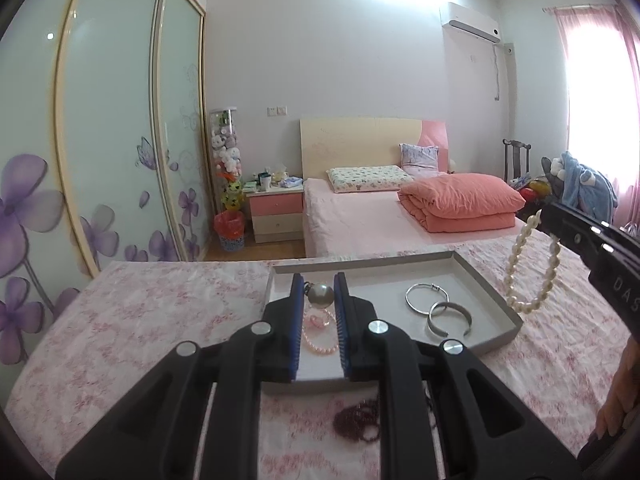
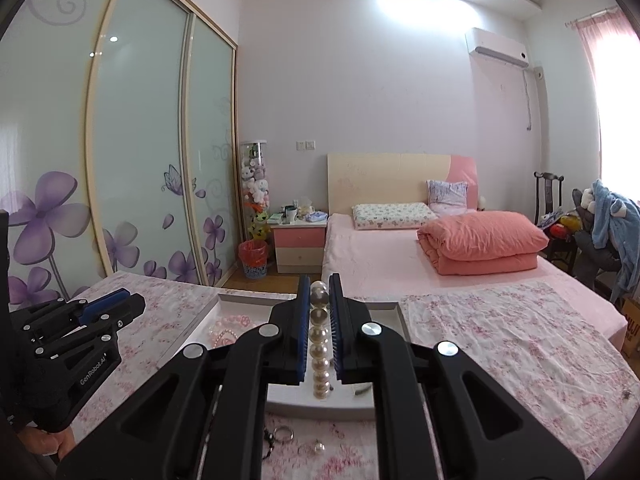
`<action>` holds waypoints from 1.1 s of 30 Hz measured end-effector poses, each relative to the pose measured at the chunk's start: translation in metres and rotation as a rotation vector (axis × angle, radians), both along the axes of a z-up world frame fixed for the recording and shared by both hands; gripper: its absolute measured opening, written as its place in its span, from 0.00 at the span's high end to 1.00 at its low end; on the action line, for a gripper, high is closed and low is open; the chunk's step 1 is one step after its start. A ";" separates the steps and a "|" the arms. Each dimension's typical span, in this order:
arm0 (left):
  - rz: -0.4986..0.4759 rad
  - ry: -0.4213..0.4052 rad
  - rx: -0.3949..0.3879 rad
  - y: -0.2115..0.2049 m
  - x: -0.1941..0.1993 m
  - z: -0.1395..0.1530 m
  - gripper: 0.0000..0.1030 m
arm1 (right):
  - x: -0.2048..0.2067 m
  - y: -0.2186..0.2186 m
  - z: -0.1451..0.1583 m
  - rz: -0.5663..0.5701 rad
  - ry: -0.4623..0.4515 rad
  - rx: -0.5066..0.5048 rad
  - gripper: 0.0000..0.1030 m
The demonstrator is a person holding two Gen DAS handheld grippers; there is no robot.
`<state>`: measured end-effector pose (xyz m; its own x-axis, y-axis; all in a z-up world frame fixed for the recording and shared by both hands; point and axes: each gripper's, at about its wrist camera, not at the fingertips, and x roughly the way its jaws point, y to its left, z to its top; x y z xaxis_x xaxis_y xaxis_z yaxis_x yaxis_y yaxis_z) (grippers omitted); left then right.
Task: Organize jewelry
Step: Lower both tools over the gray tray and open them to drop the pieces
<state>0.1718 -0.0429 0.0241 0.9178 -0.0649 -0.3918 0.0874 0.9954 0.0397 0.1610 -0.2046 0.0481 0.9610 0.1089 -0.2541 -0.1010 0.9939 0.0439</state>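
Note:
A shallow grey tray (image 1: 486,276) lies on the floral cloth. It holds two silver bangles (image 1: 426,298), a pink bead bracelet (image 1: 318,338) and a keyring with one large pearl (image 1: 320,295). My left gripper (image 1: 319,280) is over the tray's left part, its blue pads on either side of that large pearl. My right gripper (image 2: 319,284) is shut on a white pearl bracelet (image 2: 320,344); in the left wrist view the bracelet (image 1: 528,276) hangs from it above the tray's right edge. The tray also shows in the right wrist view (image 2: 394,310).
A dark red bead bracelet (image 1: 358,420) lies on the cloth in front of the tray. A small ring and a pearl piece (image 2: 316,446) lie there too. Beyond are a pink bed (image 1: 360,216), a nightstand (image 1: 276,212) and sliding wardrobe doors (image 1: 112,140).

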 end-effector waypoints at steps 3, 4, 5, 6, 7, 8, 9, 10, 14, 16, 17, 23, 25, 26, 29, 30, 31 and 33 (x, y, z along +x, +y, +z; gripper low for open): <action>-0.006 0.029 -0.019 0.002 0.024 -0.006 0.85 | 0.022 0.001 -0.007 0.001 0.037 0.007 0.90; -0.008 0.040 -0.022 0.003 0.032 -0.008 0.85 | 0.030 0.002 -0.010 0.001 0.049 0.007 0.90; -0.009 0.047 -0.023 0.002 0.038 -0.010 0.85 | 0.037 0.002 -0.013 0.001 0.059 0.008 0.90; -0.011 0.055 -0.025 0.002 0.046 -0.013 0.85 | 0.045 0.003 -0.017 0.001 0.072 0.009 0.90; -0.014 0.064 -0.026 0.001 0.054 -0.016 0.85 | 0.052 0.004 -0.020 -0.001 0.084 0.009 0.90; -0.014 0.071 -0.024 0.001 0.062 -0.019 0.85 | 0.057 0.004 -0.023 -0.002 0.094 0.009 0.90; -0.018 0.078 -0.025 0.000 0.069 -0.021 0.85 | 0.065 0.005 -0.028 -0.002 0.110 0.010 0.90; -0.025 0.089 -0.029 -0.001 0.077 -0.024 0.85 | 0.069 0.005 -0.030 -0.002 0.121 0.009 0.90; -0.039 0.128 -0.041 -0.004 0.103 -0.035 0.85 | 0.089 0.008 -0.044 0.005 0.173 0.011 0.90; -0.044 0.144 -0.044 -0.006 0.112 -0.040 0.84 | 0.098 0.009 -0.048 0.008 0.196 0.018 0.90; -0.046 0.151 -0.044 -0.006 0.116 -0.043 0.84 | 0.102 0.009 -0.049 0.010 0.205 0.023 0.90; -0.058 0.190 -0.056 -0.010 0.132 -0.056 0.71 | 0.113 0.003 -0.056 0.025 0.259 0.078 0.88; -0.048 0.192 -0.072 -0.006 0.135 -0.057 0.63 | 0.110 -0.003 -0.058 0.012 0.261 0.088 0.83; -0.042 0.192 -0.079 -0.003 0.135 -0.057 0.62 | 0.109 -0.007 -0.058 0.007 0.264 0.092 0.81; -0.016 0.203 -0.111 0.009 0.137 -0.056 0.62 | 0.109 -0.017 -0.060 -0.011 0.279 0.112 0.81; -0.004 0.206 -0.124 0.014 0.138 -0.055 0.62 | 0.107 -0.020 -0.060 -0.016 0.282 0.119 0.81; 0.007 0.207 -0.131 0.018 0.138 -0.054 0.62 | 0.108 -0.021 -0.060 -0.019 0.284 0.122 0.80; 0.025 0.205 -0.133 0.023 0.137 -0.052 0.62 | 0.107 -0.021 -0.060 -0.021 0.286 0.124 0.80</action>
